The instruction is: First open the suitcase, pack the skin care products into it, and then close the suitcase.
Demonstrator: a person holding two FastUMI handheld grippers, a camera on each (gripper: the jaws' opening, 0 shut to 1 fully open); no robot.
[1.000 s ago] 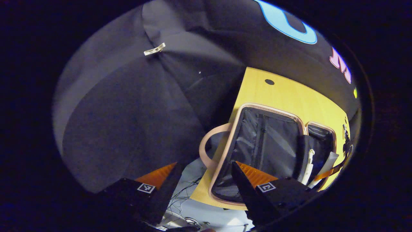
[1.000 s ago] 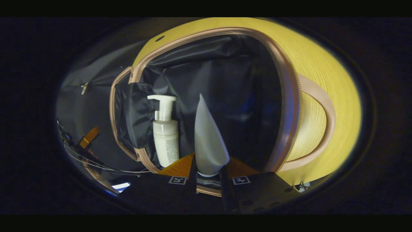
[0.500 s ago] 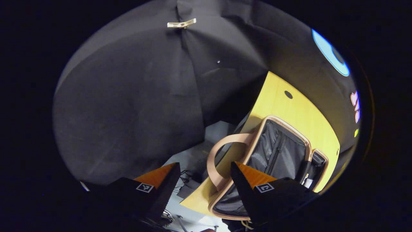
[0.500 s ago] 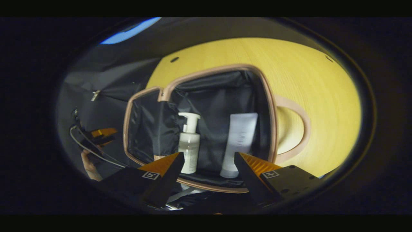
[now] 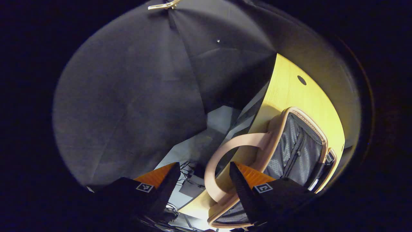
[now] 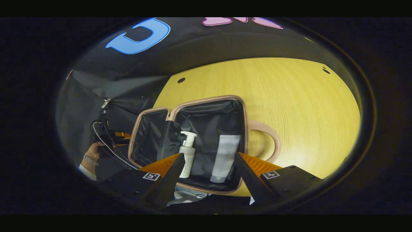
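Observation:
A pink-rimmed suitcase [image 6: 243,129] lies open on the yellow wooden table [image 6: 289,103], its black lining showing. Inside lie a white pump bottle [image 6: 186,156] and a pale tube [image 6: 223,159], side by side. My right gripper [image 6: 206,164] hovers open above the case's near edge, holding nothing. In the left gripper view the case [image 5: 291,112] sits at the table's corner with its pink handle [image 5: 222,154] sticking out over the edge. My left gripper [image 5: 202,172] is open and empty, just off that handle.
The other gripper [image 6: 119,135] with a hand [image 6: 91,154] and cables shows at the left of the right gripper view. Below the table edge lie a pale floor [image 5: 206,141] and cables. Black cloth walls surround the table. Bare tabletop stretches right of the case.
My right gripper let go of the tube, which now lies in the case, then opened and drew back upward. My left gripper swung away, toward the case's handle side.

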